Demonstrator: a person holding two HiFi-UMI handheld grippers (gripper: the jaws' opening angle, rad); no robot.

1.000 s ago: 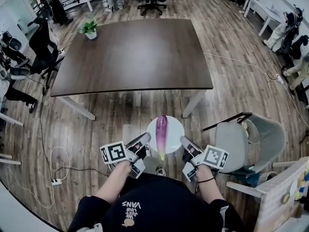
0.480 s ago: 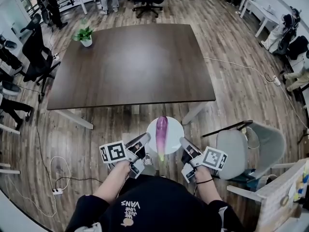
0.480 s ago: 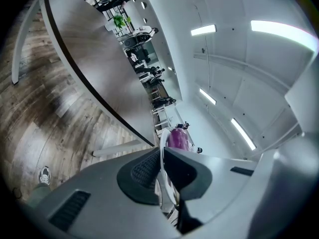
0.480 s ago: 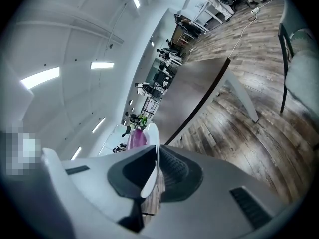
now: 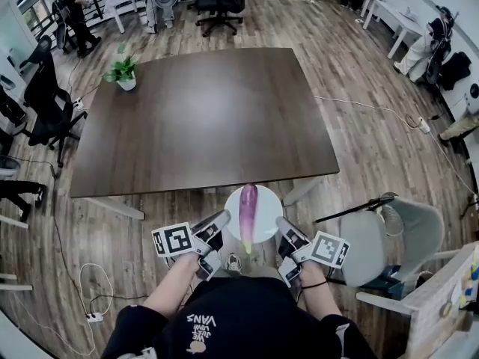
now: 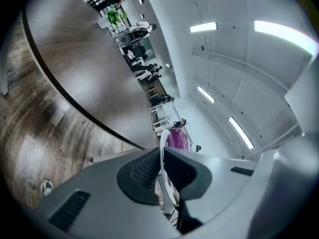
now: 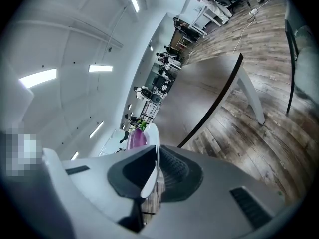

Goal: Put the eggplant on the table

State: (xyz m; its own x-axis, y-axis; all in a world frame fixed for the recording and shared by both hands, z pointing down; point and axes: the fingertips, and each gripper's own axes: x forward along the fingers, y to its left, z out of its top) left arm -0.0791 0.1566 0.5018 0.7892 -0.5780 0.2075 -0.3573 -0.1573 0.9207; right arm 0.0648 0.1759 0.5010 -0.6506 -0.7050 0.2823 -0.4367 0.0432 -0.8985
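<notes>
Your left gripper (image 5: 219,221) is clamped on the left rim of the white plate (image 5: 263,200), the thin edge pinched between its pads. Between your two grippers, the purple eggplant (image 5: 247,208) lies lengthwise on that plate, green stem end toward you. Your right gripper (image 5: 284,226) bites the plate's right rim. Beyond the jaws spreads the dark table (image 5: 202,118), its near edge close to the plate.

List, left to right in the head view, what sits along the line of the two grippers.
Left gripper → eggplant → right gripper → grey chair. The white plate, gripped at both sides, spans the middle, so it is left out.
</notes>
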